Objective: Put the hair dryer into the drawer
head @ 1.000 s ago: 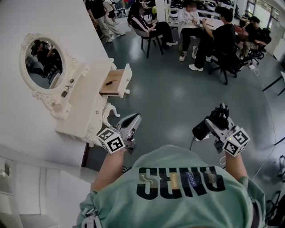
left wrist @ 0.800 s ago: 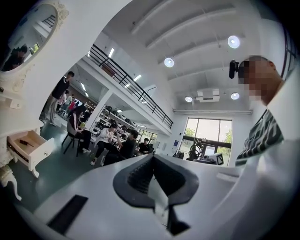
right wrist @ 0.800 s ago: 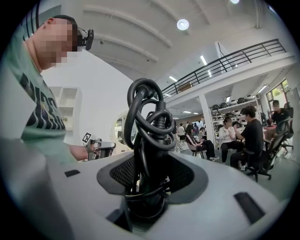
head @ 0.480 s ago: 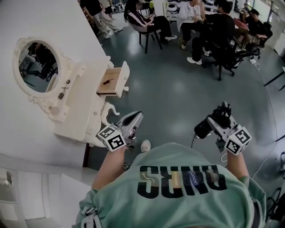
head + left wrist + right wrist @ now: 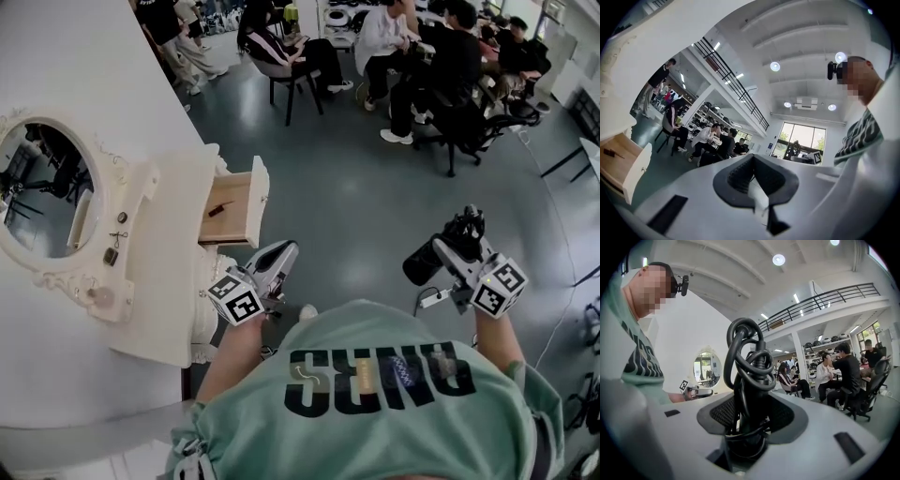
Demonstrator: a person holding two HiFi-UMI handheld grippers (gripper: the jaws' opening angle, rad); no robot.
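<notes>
The black hair dryer point(image 5: 424, 263) sits in my right gripper point(image 5: 454, 249), which is shut on its handle, at the right of the head view. Its cord point(image 5: 749, 352) is coiled round the handle and stands up between the pads in the right gripper view. My left gripper point(image 5: 282, 252) is shut with nothing in it, just below the open wooden drawer point(image 5: 255, 190) of the white dressing table point(image 5: 164, 281). A small dark thing point(image 5: 217, 209) lies in the drawer. The drawer point(image 5: 621, 161) also shows at the lower left of the left gripper view.
An oval mirror point(image 5: 42, 192) stands on the dressing table against the white wall. Several people sit on chairs point(image 5: 281, 80) at the far side of the grey floor. A cable point(image 5: 562, 319) runs over the floor at the right.
The dressing table and its open drawer have come nearer and now lie close to my left gripper. Both grippers moved forward with the person. The hair dryer stays gripped.
</notes>
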